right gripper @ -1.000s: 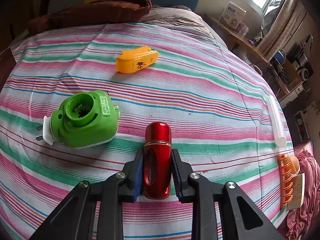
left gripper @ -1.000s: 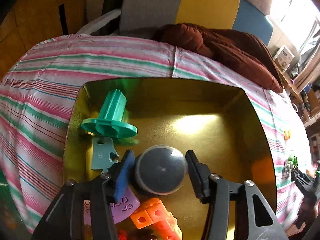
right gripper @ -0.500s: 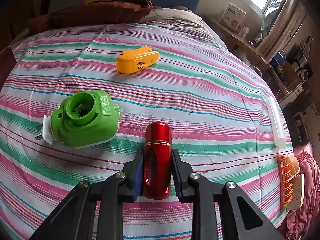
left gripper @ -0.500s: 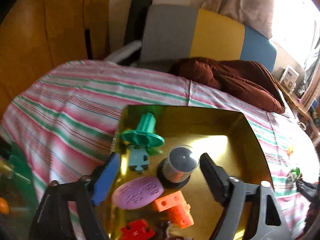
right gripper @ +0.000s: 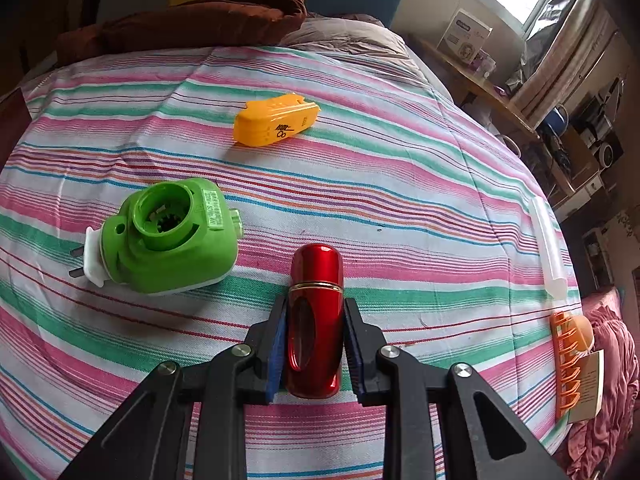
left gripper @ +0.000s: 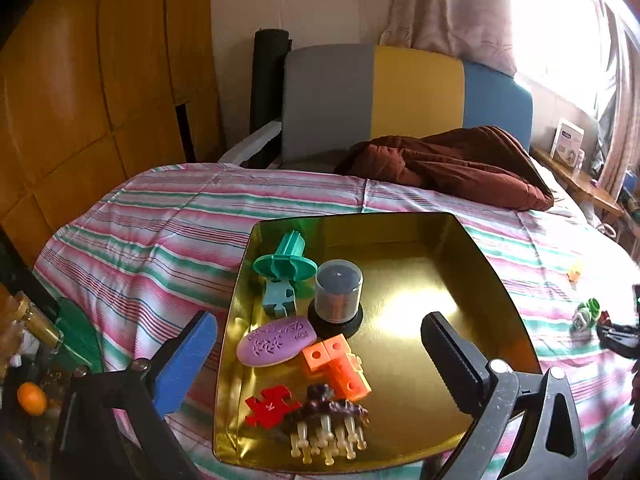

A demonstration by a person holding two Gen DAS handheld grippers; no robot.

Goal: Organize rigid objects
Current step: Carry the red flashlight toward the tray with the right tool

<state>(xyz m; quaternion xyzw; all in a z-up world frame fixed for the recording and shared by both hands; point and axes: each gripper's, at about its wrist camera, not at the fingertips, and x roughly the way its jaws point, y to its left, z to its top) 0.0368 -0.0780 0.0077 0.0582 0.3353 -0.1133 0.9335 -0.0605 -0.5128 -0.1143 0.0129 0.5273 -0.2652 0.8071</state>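
My left gripper hangs over the gold tray, fingers just spread wide with nothing between them; the capped canister stands upright at centre frame among the sorted pieces. My right gripper is clamped on the red tube lying on the striped bed, presumably next for the tray.

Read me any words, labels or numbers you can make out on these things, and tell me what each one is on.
"K": red puzzle piece in the gold tray.
Purple oval: raised characters, too blurred to read.
Yellow case: black logo print, not legible.
Green plug-in device: label too small to read.
White box by the window: print unreadable.
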